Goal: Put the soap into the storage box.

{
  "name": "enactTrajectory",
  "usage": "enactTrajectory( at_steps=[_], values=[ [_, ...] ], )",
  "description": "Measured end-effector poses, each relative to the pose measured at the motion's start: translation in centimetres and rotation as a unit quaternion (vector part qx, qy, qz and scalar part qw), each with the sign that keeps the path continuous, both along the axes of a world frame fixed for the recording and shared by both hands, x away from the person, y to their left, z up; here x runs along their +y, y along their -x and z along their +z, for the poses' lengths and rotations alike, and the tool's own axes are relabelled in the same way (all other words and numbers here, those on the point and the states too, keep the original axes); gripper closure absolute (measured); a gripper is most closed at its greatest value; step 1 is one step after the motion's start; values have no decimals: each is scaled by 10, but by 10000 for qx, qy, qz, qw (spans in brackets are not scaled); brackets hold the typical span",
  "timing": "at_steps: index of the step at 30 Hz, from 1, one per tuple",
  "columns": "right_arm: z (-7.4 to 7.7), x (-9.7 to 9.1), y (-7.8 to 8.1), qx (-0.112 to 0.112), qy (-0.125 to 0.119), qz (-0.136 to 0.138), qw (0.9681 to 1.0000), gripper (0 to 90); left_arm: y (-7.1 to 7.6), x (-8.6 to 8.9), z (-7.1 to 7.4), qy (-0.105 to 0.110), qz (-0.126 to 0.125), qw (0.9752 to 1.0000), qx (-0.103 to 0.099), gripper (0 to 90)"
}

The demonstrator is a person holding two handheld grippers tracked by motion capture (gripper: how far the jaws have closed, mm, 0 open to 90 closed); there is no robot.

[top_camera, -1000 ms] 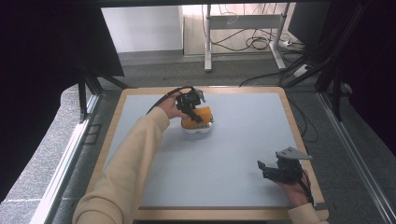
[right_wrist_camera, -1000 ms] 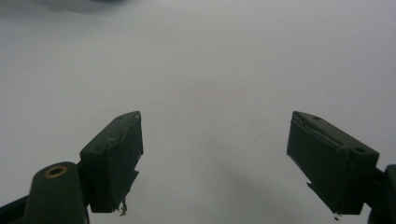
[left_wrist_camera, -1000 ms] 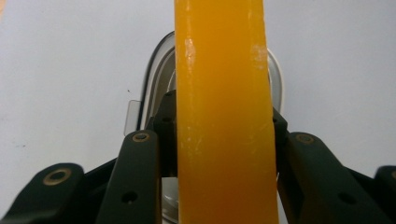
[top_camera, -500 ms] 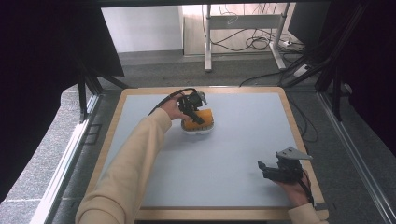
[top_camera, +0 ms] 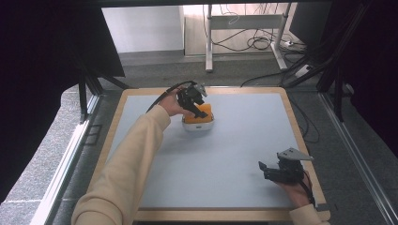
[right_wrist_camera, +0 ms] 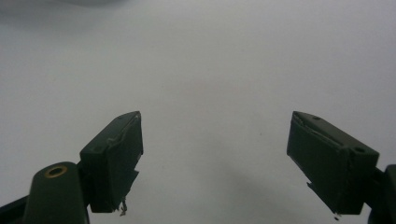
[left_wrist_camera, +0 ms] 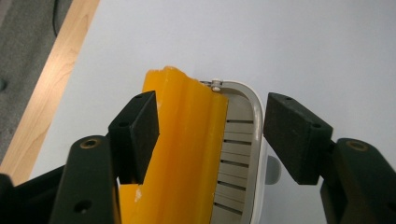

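No writing is readable. The left claw, jaws spread, straddles an orange block in a white slatted holder. The right claw gapes over the bare pale-blue, wood-rimmed counter.

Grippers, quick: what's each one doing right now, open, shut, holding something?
Left gripper: open, jaws astride the orange sponge and white slatted holder, not clamped.
Right gripper: open, empty, over the table.

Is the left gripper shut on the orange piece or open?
Open: the left gripper straddles the orange piece in the white slotted holder, with a gap at one jaw.
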State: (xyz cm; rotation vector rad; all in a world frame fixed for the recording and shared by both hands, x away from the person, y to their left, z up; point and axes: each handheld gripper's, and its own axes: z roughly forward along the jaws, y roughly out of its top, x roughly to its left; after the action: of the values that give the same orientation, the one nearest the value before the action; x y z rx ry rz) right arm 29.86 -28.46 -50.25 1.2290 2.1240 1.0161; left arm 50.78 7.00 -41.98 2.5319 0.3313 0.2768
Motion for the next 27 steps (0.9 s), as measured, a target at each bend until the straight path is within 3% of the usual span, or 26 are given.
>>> enactTrajectory(
  at_steps=[13, 27],
  values=[
    [0, 0, 0, -3, 2, -7, 10000, 186, 4, 11, 6, 228, 137, 9996, 112, 339],
    [0, 1, 1, -6, 21, -20, 10000, 186, 33, 38, 10, 561, 665, 9956, 346, 362]
  ],
)
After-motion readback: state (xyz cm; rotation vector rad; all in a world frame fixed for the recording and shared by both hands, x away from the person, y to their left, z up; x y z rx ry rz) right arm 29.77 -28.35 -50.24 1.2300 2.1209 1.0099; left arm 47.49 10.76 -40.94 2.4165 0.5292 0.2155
